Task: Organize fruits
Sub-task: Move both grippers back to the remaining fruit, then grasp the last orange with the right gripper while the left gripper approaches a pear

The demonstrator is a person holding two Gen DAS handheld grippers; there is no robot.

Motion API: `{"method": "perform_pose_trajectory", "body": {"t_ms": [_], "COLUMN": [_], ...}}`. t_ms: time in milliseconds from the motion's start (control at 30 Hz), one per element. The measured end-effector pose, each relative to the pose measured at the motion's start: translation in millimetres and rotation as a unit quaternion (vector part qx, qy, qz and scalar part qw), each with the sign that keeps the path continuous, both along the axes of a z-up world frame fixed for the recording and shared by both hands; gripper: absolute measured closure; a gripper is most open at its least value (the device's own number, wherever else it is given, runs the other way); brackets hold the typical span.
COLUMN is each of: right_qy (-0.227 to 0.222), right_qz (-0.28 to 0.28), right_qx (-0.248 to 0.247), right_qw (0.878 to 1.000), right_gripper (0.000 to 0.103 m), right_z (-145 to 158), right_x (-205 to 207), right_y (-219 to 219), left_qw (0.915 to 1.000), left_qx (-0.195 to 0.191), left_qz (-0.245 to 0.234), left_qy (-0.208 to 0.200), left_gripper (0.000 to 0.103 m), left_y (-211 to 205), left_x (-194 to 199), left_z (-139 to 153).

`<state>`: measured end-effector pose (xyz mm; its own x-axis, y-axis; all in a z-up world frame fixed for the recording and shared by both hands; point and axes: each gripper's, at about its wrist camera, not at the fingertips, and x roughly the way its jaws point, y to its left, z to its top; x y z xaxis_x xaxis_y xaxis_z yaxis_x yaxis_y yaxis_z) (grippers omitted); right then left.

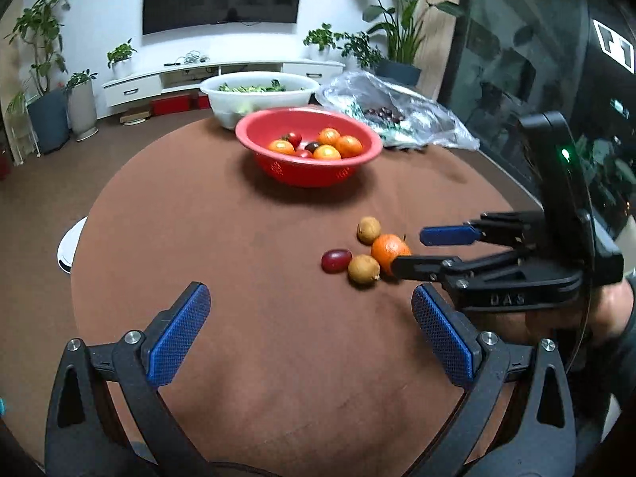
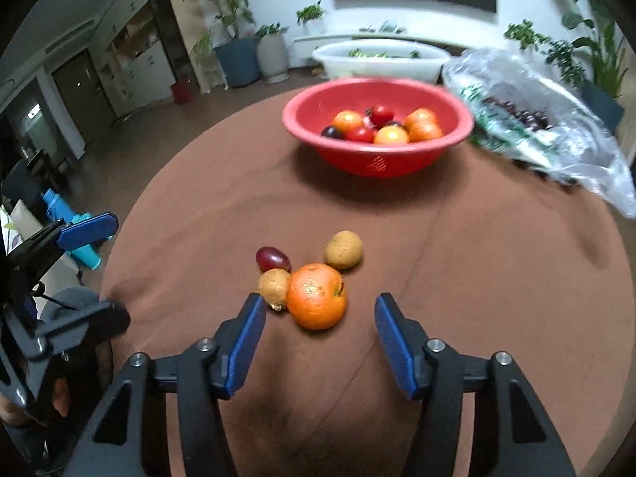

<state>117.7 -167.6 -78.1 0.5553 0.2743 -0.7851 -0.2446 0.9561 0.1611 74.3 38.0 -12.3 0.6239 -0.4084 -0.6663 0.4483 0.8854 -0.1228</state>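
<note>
Round brown tabletop [image 2: 477, 278]; red plastic bowl [image 2: 377, 159], upper centre, part-filled. My right tongs [image 2: 320, 328], released, approach the round orange [image 2: 317, 296] at centre: next, straddle and clench. Left tongs [image 1: 310, 318] released, empty.

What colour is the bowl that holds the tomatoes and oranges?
The bowl is red; the right wrist view shows it best.

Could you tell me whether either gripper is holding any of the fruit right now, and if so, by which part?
Nothing is held. The left gripper is open over bare table; the right gripper is open just short of the orange, not touching it.
</note>
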Motion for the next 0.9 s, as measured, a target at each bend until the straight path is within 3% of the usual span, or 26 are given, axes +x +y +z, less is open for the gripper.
{"method": "perform_pose_trajectory", "body": {"t_ms": [200, 367, 433, 533, 667, 733, 800, 900], "right_qy": [0.015, 0.019, 0.018, 0.017, 0.016, 0.016, 0.017, 0.016], "right_qz": [0.042, 0.088, 0.111, 0.145, 0.176, 0.187, 0.195, 0.208], "right_qx": [-0.009, -0.029, -0.038, -0.055, -0.074, -0.077, -0.08, -0.076], "right_qw": [0.999, 0.996, 0.993, 0.988, 0.982, 0.979, 0.977, 0.975], "right_gripper": [0.042, 0.042, 0.042, 0.045, 0.052, 0.052, 0.053, 0.054], "right_z": [-9, -13, -14, -15, -18, -19, -21, -21], "right_x": [10, 16, 16, 18, 24, 26, 28, 30], "right_y": [1, 4, 6, 9, 11, 12, 11, 10], "left_qw": [0.9991, 0.9908, 0.9832, 0.9619, 0.9354, 0.9263, 0.9153, 0.8992], "left_qx": [0.016, 0.071, 0.083, 0.138, 0.16, 0.168, 0.175, 0.184], "left_qz": [-0.036, -0.114, -0.161, -0.236, -0.314, -0.335, -0.36, -0.393], "left_qy": [0.014, 0.017, 0.019, 0.012, 0.03, 0.035, 0.044, 0.056], "left_gripper": [0.0, 0.0, 0.0, 0.0, 0.001, 0.007, 0.021, 0.033], "left_y": [-5, -18, -23, -38, -51, -56, -61, -67], "left_x": [19, 52, 64, 80, 98, 106, 113, 122], "left_z": [-6, -7, -6, -14, -28, -34, -40, -48]}}
